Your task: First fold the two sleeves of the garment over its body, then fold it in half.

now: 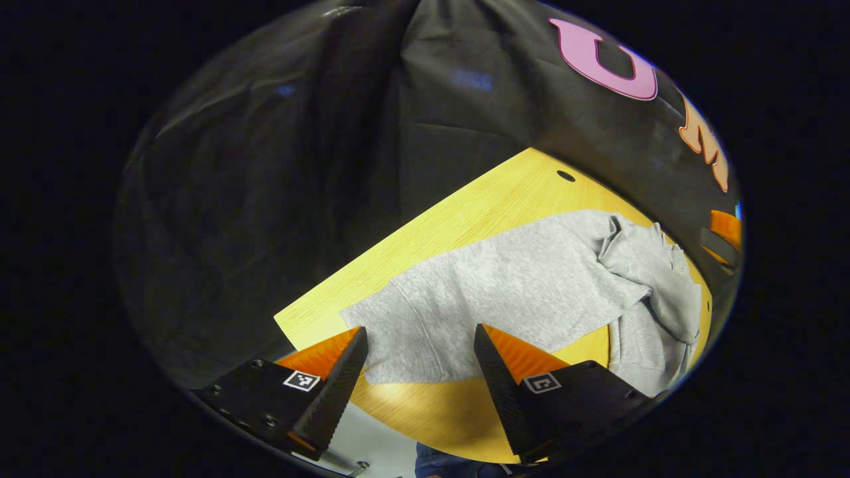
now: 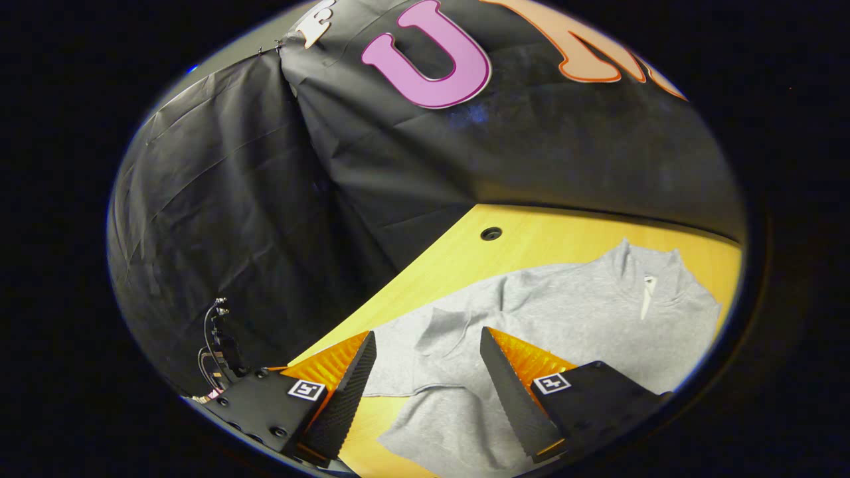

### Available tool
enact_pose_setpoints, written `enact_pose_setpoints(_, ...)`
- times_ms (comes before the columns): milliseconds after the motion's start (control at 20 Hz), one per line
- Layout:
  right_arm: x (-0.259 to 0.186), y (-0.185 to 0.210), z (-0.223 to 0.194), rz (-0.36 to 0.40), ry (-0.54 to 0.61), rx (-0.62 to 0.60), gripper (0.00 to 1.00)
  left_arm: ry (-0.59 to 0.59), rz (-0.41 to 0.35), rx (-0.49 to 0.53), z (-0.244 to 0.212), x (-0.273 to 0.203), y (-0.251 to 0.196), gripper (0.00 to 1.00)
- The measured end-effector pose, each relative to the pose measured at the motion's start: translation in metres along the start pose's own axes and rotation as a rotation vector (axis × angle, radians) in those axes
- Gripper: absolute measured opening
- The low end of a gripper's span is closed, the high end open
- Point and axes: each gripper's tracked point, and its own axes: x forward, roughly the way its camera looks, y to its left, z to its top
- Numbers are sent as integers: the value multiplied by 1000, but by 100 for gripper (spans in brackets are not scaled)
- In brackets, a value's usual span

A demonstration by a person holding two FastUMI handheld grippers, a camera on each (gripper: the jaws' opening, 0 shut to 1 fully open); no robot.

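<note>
In the left gripper view, the left tongs (image 1: 420, 338) are hovering above the near edge of a yellow wooden worktop (image 1: 465, 212), their two fingers standing wide apart with nothing between them. A grey sweatshirt (image 1: 524, 285) is lying spread on the worktop, its body stretching flat from the tongs towards the right. At the right end the fabric is bunching into folds and creases, with one part draping down over the worktop's near edge. A small dark hole (image 1: 566, 176) is showing in the worktop near its far corner. Black cloth (image 1: 299, 166) is hanging behind the worktop as the booth's wall. At the far right rim another gripper (image 1: 724, 236) is peeking in; whether it is open or closed I cannot tell from here.

In the right gripper view, the right tongs (image 2: 428, 342) are also gaping open, holding nothing, and are poised over the sweatshirt (image 2: 564, 312). The garment is lying flat on the worktop (image 2: 551, 239), its collar (image 2: 647, 272) pointing towards the far edge, with a small pale tag (image 2: 647, 295) showing inside the neck. One sleeve (image 2: 441, 328) is lying crumpled on the body, between the fingers. A round hole (image 2: 491, 233) is sitting in the worktop beyond the garment.
</note>
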Motion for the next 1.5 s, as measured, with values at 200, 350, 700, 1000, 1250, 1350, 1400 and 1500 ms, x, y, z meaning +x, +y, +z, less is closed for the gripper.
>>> enact_pose_setpoints(200, -35, -27, 14, -51, -34, 29, 98, 10, 36, 43, -3, 4, 6, 94)
enact_pose_setpoints(350, -67, -59, 19, -132, -57, 23, 97, 1, 53, 87, -3, 8, 9, 94)
enact_pose_setpoints(700, -140, -102, 23, -244, -81, 34, 98, -41, 17, 118, 1, 15, -1, 80)
enact_pose_setpoints(1000, -191, -119, 31, -330, -146, 20, 98, -36, 72, 263, 7, 22, -16, 8)
enact_pose_setpoints(1250, -222, -131, 29, -386, -170, -7, 98, -1, -1, 233, 8, 15, -35, 0)
enact_pose_setpoints(1350, -233, -131, 25, -402, -176, -9, 94, -23, -98, 190, 15, 9, -62, 1)
enact_pose_setpoints(1400, -237, -133, 24, -409, -176, -5, 94, -28, -137, 177, 20, 3, -75, 0)
enact_pose_setpoints(1500, -244, -137, 21, -418, -183, 8, 98, -52, -202, 169, 34, -10, -100, 1)
